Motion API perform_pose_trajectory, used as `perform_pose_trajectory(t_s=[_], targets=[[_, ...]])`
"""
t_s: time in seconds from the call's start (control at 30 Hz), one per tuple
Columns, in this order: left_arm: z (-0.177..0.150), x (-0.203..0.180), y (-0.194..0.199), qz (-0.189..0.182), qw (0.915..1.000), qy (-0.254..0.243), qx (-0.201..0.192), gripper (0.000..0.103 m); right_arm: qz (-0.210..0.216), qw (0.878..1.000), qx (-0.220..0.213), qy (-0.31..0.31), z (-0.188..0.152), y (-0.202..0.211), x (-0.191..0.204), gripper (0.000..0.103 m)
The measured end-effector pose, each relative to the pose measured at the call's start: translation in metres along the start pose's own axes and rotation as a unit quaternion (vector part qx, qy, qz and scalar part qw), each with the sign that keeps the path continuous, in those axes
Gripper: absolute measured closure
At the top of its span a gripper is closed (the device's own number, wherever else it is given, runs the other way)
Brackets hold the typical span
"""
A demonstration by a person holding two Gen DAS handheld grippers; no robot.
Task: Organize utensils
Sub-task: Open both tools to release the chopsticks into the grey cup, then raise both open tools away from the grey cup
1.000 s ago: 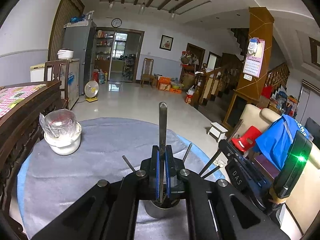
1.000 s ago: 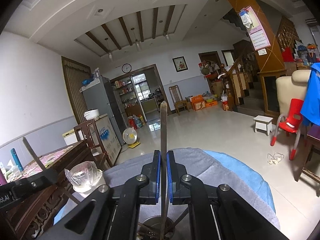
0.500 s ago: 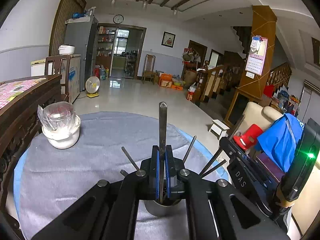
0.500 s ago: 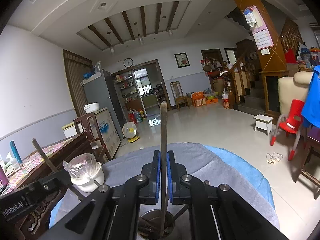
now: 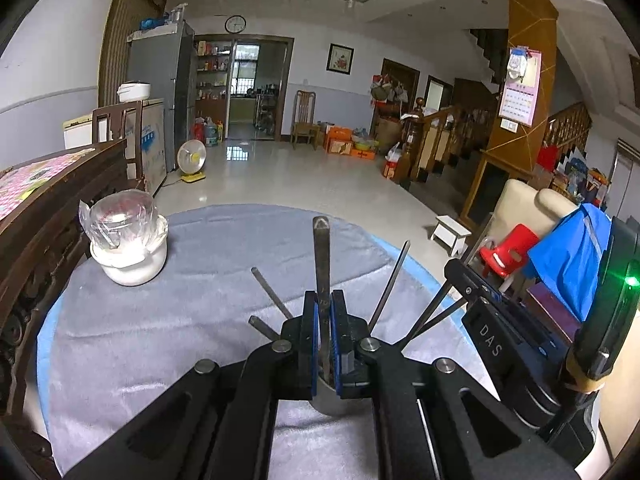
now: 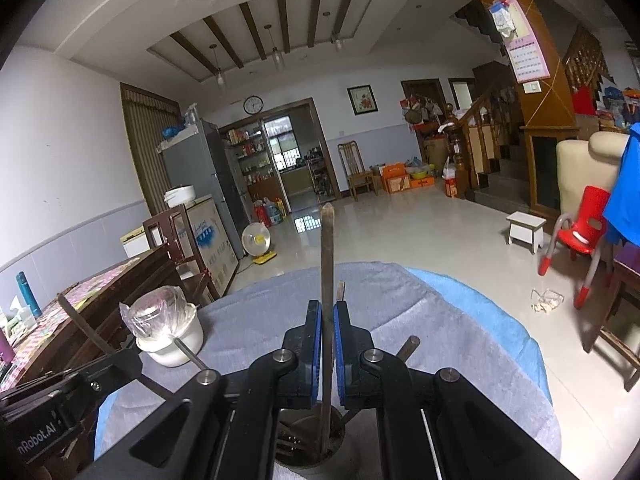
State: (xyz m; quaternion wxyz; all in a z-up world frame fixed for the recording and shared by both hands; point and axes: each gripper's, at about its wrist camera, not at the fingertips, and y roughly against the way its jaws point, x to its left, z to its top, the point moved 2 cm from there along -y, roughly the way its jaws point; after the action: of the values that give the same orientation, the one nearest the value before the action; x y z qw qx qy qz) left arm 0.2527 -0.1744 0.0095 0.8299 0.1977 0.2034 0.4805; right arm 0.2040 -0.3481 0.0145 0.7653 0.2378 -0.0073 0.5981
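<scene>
My left gripper (image 5: 325,316) is shut on the handle of a dark metal utensil (image 5: 321,256) that stands upright, its lower end inside a steel cup (image 5: 336,402) below the jaws. Several other utensil handles (image 5: 390,284) fan out of that cup. My right gripper (image 6: 327,328) is shut on another upright metal utensil (image 6: 327,256), whose lower end reaches into the same steel cup (image 6: 310,454). The right gripper's body (image 5: 504,344) shows at the right of the left wrist view. The left gripper's body (image 6: 60,400) shows at lower left of the right wrist view.
The cup stands on a round table with a grey cloth (image 5: 160,320) over a blue one. A white pot topped with a plastic-wrapped glass lid (image 5: 126,240) sits at the table's far left. A dark wooden cabinet (image 5: 48,208) borders the left; a red chair (image 5: 506,246) stands right.
Both grippers have come lower with their utensils, whose tips now sit deeper in the cup. More utensil handles show around the jaws.
</scene>
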Motion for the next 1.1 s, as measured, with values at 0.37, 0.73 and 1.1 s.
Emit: perform_pose_trajectory(t_s=[0.37,0.73,1.1], targets=[[-0.005,0.004,0.001,0.023,0.9996,-0.007,0.014,0.076,0.009,0.999,0.053,-0.009,-0.010,-0.013,-0.002,0.095],[-0.013,-0.001,0.051,0.057,0.9974,-0.011,-0.044,0.044,0.054,0.994,0.078,-0.052,-0.016,0.007,-0.015,0.074],[-0.051,-0.013,0.107,0.047,0.9975,0.001,-0.052,0.040,0.056,0.997,0.025,-0.052,-0.014,0.069,-0.007,0.028]])
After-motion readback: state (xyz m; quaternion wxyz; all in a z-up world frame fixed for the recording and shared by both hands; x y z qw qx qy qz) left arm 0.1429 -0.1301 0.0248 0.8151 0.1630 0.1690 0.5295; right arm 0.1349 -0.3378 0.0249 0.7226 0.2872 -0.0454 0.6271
